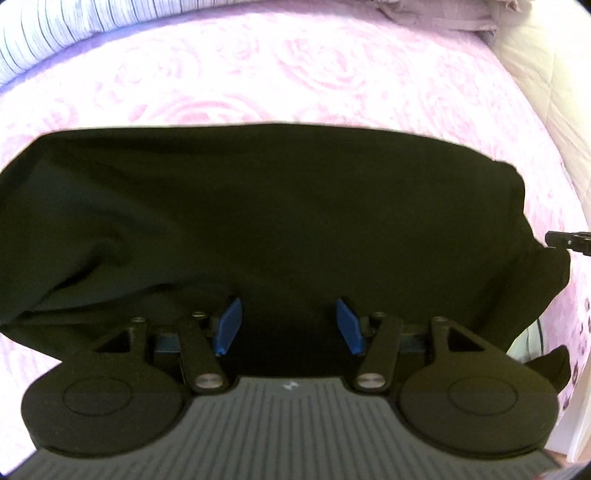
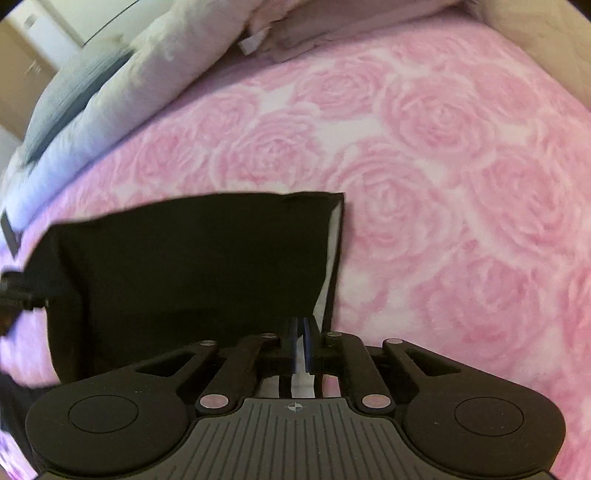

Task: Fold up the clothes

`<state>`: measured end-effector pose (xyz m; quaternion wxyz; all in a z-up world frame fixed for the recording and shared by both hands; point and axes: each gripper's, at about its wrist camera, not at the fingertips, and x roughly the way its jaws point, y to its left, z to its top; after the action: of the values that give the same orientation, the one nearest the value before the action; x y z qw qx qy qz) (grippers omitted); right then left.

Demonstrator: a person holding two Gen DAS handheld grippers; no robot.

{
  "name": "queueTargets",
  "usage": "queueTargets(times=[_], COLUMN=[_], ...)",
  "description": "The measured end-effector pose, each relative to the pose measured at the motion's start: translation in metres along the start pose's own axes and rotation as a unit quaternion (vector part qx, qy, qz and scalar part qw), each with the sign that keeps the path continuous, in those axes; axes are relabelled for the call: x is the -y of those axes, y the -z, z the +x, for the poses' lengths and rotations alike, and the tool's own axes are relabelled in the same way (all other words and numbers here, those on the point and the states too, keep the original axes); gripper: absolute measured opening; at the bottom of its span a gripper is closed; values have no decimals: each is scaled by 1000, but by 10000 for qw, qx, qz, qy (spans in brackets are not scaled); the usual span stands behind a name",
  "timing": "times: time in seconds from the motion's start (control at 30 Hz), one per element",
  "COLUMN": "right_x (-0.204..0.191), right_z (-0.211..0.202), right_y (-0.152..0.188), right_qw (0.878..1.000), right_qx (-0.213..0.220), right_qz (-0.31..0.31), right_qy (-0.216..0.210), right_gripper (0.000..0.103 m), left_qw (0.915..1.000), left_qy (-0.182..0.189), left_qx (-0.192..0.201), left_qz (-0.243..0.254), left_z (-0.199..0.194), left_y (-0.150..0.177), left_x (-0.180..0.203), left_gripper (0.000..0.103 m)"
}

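Spread across a bed covered by a pink rose-patterned blanket point(image 2: 443, 155): a black, soft fabric garment point(image 1: 258, 221), folded into a broad rectangle with a straight far edge and loose creases toward its left side. Directly ahead of and beneath the left tongs point(image 1: 288, 325), that dark cloth fills the space between the two blue pads point(image 1: 229, 325), which stand wide apart, released, with nothing pinched between them. At the garment's right edge in the left wrist view, the black tip of the right tongs point(image 1: 569, 242), touching or just at the fabric's border. From the right wrist view, the right tongs point(image 2: 300, 339) clenched, the narrow blue-edged fingers point(image 2: 293, 343) nearly meeting at the near right corner of the garment point(image 2: 192, 266); whether cloth is really caught between them cannot be told, since only a pale sliver shows in the slit. Beside that corner, a thin fold of fabric standing up along the right edge, with a light strip visible between layers. At the far left of the same view, a blurred dark shape at the garment's left side, too smeared to identify. Beyond the blanket, a white striped duvet point(image 1: 74, 29) bunched along the far side, and a pale mauve crumpled cloth point(image 1: 443, 14) near the head of the bed.
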<state>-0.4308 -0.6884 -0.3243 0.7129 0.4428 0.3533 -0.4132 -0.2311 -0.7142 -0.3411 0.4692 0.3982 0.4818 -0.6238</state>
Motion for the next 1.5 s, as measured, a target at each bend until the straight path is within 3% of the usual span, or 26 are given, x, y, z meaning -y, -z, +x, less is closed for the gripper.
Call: queueTargets(times=[0.13, 0.27, 0.33, 0.63, 0.7, 0.8, 0.87, 0.93, 1.13, 1.27, 1.37, 1.5], right_x=[12, 30, 41, 68, 67, 47, 27, 14, 3, -7, -13, -13], right_z=[-1, -4, -5, 6, 2, -4, -9, -8, -13, -11, -17, -19], right_y=[7, 12, 15, 26, 26, 23, 22, 22, 25, 26, 29, 33], right_qw=[9961, 9838, 9718, 9249, 9332, 9663, 9879, 9950, 9989, 9989, 9943, 9932], right_qx=[113, 144, 121, -513, -341, -51, 148, 59, 291, 119, 318, 498], right_qz=[760, 1624, 2147, 3553, 3415, 2479, 1454, 893, 285, -160, -413, -409], right_qy=[-444, -739, -969, -1252, -1062, -692, -525, -447, -221, 428, 933, 969], right_gripper=[8, 8, 8, 8, 8, 8, 8, 8, 8, 8, 7, 8], left_qw=[10000, 10000, 9998, 9997, 9996, 9993, 9991, 9991, 9990, 9990, 9990, 9990], left_qy=[-19, -44, -73, -83, -89, -93, -95, -95, -94, -87, -75, -69], left_qx=[-23, 1, 19, 130, 144, 151, 157, 165, 189, 196, 195, 194], left_qz=[-10, 89, 186, 208, 244, 339, 390, 391, 394, 393, 388, 392], left_z=[7, 10, 10, 9, 8, 9, 10, 10, 12, 14, 13, 10], left_y=[6, 7, 7, 11, 13, 14, 14, 15, 18, 19, 20, 19], left_x=[2, 5, 8, 15, 15, 16, 16, 16, 15, 17, 16, 15], left_gripper=[51, 51, 51, 51, 51, 52, 52, 52, 52, 52, 52, 52])
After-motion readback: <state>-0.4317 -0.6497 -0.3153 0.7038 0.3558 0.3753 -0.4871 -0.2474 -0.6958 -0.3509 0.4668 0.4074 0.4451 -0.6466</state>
